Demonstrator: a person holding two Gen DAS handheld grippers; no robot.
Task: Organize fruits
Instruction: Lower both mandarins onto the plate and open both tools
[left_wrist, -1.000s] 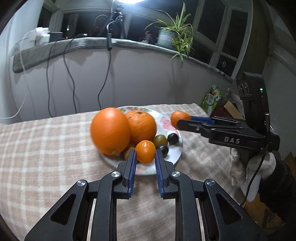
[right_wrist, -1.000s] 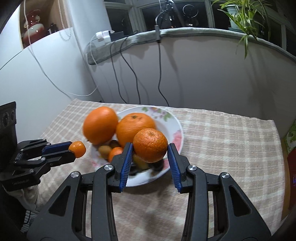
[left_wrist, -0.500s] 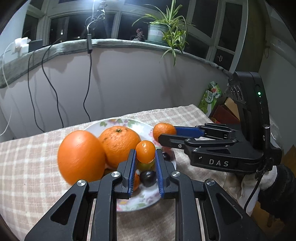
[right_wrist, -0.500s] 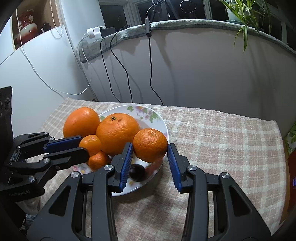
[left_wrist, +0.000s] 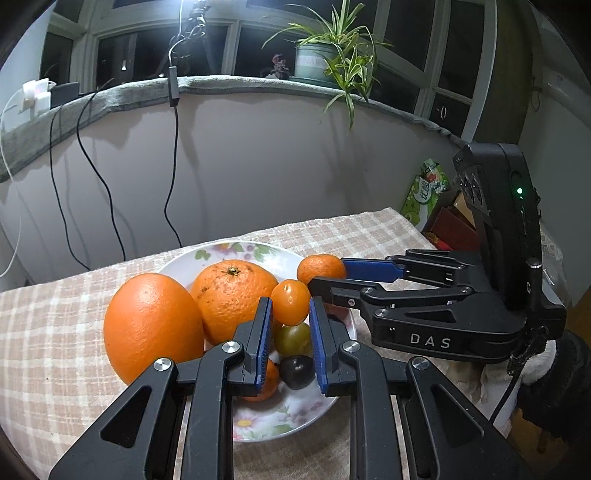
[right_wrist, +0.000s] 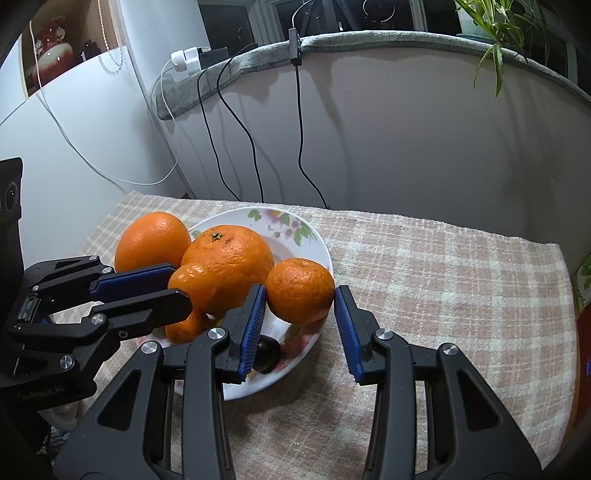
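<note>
Both grippers, left (left_wrist: 291, 314) clamping a kumquat (left_wrist: 291, 302), right (right_wrist: 300, 314) a mandarin (right_wrist: 300, 290), have carried fruit over the plate (right_wrist: 314, 240); release is due.

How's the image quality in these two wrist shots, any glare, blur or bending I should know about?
Left wrist view: a lamp at the top edge blows out to white glare, the windows behind are dark, and the fruit is sharp. Right wrist view: even light with no glare, and cables cast soft shadows on the wall. Both views: strong fisheye bending of the ledge, with dark corners.
</note>
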